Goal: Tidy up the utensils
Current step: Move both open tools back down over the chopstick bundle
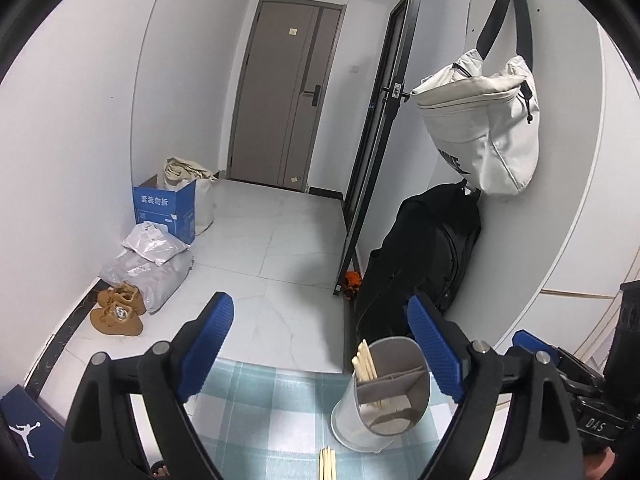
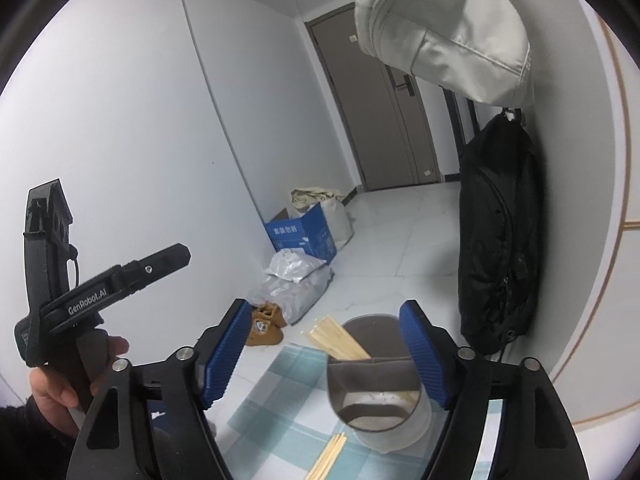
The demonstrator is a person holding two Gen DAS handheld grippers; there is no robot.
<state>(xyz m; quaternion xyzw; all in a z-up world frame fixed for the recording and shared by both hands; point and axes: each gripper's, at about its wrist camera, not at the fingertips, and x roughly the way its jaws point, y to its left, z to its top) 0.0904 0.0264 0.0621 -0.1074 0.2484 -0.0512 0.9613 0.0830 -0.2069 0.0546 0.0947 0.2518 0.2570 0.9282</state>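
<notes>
Right wrist view: utensil holder (image 2: pixel 380 408) sits between spread blue fingers (image 2: pixel 424 356).

One grey cylindrical divided utensil holder (image 2: pixel 380 408) stands on one blue-and-white checked cloth (image 2: pixel 276 408). One bundle of pale wooden chopsticks (image 2: pixel 340 340) sits inside it, a second loose bundle of chopsticks (image 2: pixel 330 454) lies beside. Individual sticks: too bunched to count.

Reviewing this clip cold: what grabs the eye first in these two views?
The grey utensil holder on the checked tablecloth, with a bundle of wooden chopsticks leaning out of one compartment, sits between the open blue-padded fingers of the right gripper. More loose chopsticks lie on the cloth before it. A white sling bag hangs on the wall behind.
</notes>
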